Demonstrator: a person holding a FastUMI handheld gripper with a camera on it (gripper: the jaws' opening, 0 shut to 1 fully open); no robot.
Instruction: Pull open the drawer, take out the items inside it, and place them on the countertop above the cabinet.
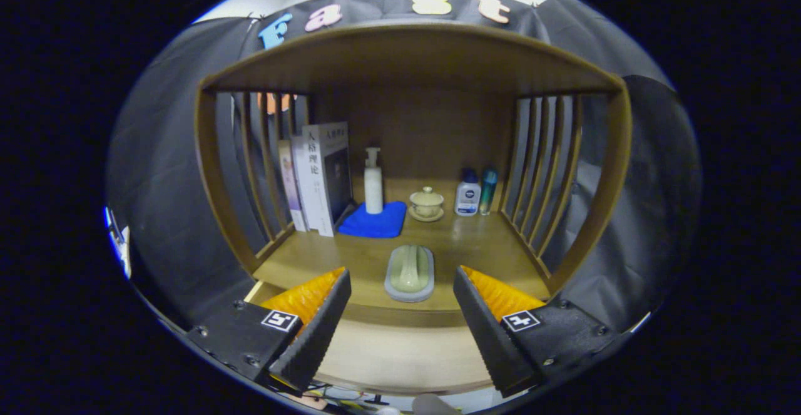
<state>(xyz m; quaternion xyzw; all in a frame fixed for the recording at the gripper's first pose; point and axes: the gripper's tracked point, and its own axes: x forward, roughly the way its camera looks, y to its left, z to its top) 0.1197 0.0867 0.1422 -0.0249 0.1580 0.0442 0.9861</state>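
Note:
My gripper point(400, 275) is open, its fingers spread wide with nothing between them. They hover over the pulled-out drawer point(400, 352), whose pale inside shows below the countertop's front edge. Just ahead of the fingertips, a pale green scrubbing brush on a grey base point(410, 272) lies on the wooden countertop point(482, 246) near that front edge. A few small things at the near rim of the drawer are too cut off to tell.
At the back of the countertop stand books point(322, 177), a white pump bottle point(373, 180) on a blue cloth point(375, 222), a lidded cup on a saucer point(427, 203), a white bottle point(467, 193) and a teal bottle point(488, 188). Slatted sides and a shelf above enclose the space.

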